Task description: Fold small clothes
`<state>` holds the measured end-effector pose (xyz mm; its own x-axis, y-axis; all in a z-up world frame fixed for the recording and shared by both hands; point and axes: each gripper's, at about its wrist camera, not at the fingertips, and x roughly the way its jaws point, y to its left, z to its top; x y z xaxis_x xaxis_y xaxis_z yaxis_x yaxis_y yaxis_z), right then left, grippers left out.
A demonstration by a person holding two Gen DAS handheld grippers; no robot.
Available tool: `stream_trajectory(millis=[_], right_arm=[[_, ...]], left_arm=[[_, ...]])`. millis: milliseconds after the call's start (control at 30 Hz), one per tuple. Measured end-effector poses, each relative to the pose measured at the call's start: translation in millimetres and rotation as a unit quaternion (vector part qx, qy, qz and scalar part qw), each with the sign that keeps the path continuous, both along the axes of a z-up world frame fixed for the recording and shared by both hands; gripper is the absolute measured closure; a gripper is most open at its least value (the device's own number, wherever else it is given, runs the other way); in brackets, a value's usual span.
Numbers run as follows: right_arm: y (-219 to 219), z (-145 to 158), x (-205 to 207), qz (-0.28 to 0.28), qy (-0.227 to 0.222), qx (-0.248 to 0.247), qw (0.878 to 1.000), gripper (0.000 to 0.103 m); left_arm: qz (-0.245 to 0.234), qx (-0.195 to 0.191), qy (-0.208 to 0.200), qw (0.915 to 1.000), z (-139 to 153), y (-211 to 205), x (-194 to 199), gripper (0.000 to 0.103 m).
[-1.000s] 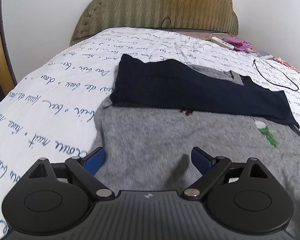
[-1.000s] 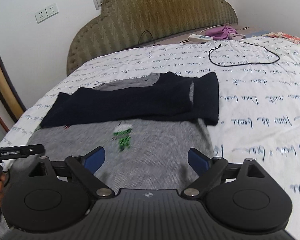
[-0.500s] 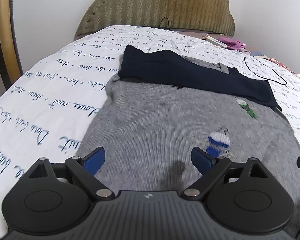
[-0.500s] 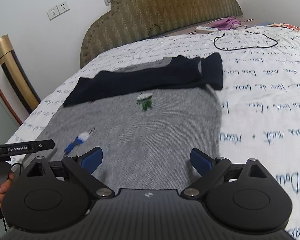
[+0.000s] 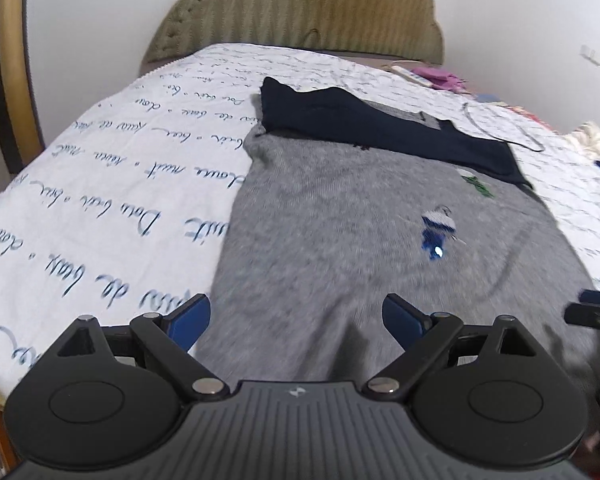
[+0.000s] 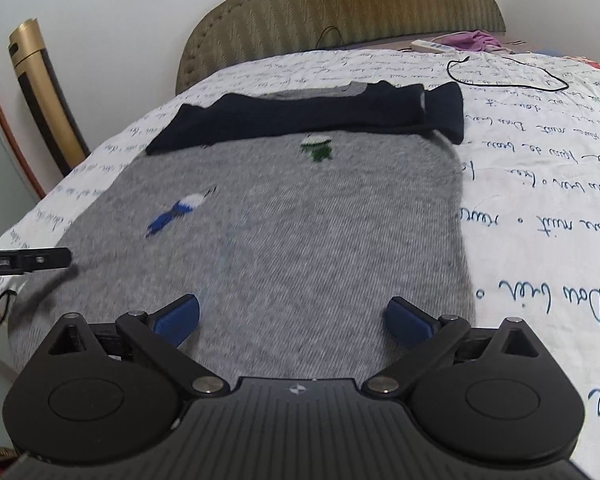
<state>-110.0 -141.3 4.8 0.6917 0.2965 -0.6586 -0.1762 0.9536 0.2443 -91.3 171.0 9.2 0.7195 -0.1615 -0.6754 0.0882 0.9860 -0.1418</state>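
Observation:
A grey knitted sweater [image 5: 340,232] [image 6: 300,240] lies flat on the bed, with small blue and green figures on it. Its dark navy sleeves [image 5: 372,128] [image 6: 312,118] are folded across the far end. My left gripper [image 5: 296,316] hangs open over the sweater's near left edge, nothing between its blue pads. My right gripper [image 6: 294,316] hovers over the near part of the sweater; its jaws are still opening and hold nothing. The right gripper's tip [image 5: 592,312] shows at the right edge of the left wrist view, and the left gripper's tip [image 6: 32,260] at the left edge of the right wrist view.
The bed has a white sheet [image 5: 100,208] [image 6: 540,184] with blue handwriting print and an olive padded headboard [image 6: 340,12]. A black cable [image 6: 504,76], a white power strip [image 6: 432,46] and a purple cloth [image 6: 480,40] lie at the far right. A gold and black stand [image 6: 44,96] rises at the left.
Both grippers have drawn back toward the sweater's near end, so more of the grey body shows ahead of them. The right gripper's jaws have spread a little wider.

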Motion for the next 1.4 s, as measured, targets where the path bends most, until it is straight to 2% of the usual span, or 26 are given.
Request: stream_trajectory(millis=[233, 400, 500, 633, 733, 800, 1000, 1200, 1300, 1400], right_arm=[[2, 1, -7, 0.008, 0.0, -0.006, 1.0, 0.002], [-3, 5, -12, 0.004, -0.001, -0.006, 1.0, 0.002], [-16, 10, -17, -0.012, -0.003, -0.004, 1.0, 0.002], [-44, 17, -26, -0.029, 0.001, 0.0, 1.0, 0.002], [-67, 15, -36, -0.029, 0.012, 0.009, 0.999, 0.004], [-76, 12, -42, -0.016, 0.026, 0.004, 1.0, 0.016], [-82, 1, -56, 0.027, 0.073, 0.027, 0.997, 0.031], [-48, -3, -65, 0.118, 0.076, 0.083, 0.987, 0.031], [-25, -6, -61, 0.135, 0.069, 0.072, 0.986, 0.031], [-14, -5, -56, 0.14, 0.062, 0.082, 0.985, 0.033]], left_arm=[[-0.041, -0.012, -0.004, 0.9991, -6, 30, -23, 0.009], [-0.05, -0.059, 0.002, 0.997, -13, 37, -26, 0.009], [-0.092, -0.093, 0.004, 0.9914, -13, 30, -28, 0.009], [-0.133, -0.08, -0.005, 0.9879, -13, 14, -34, 0.008], [-0.145, -0.066, -0.009, 0.9872, -16, 5, -37, 0.007], [-0.146, -0.062, -0.007, 0.9873, -16, 3, -36, 0.007], [-0.151, -0.085, 0.001, 0.9849, -14, 0, -33, 0.007], [-0.16, -0.076, 0.0, 0.9841, -18, -7, -35, 0.004], [-0.163, -0.074, -0.003, 0.9838, -19, -10, -36, 0.004], [-0.156, -0.078, -0.008, 0.9846, -19, -10, -36, 0.005]])
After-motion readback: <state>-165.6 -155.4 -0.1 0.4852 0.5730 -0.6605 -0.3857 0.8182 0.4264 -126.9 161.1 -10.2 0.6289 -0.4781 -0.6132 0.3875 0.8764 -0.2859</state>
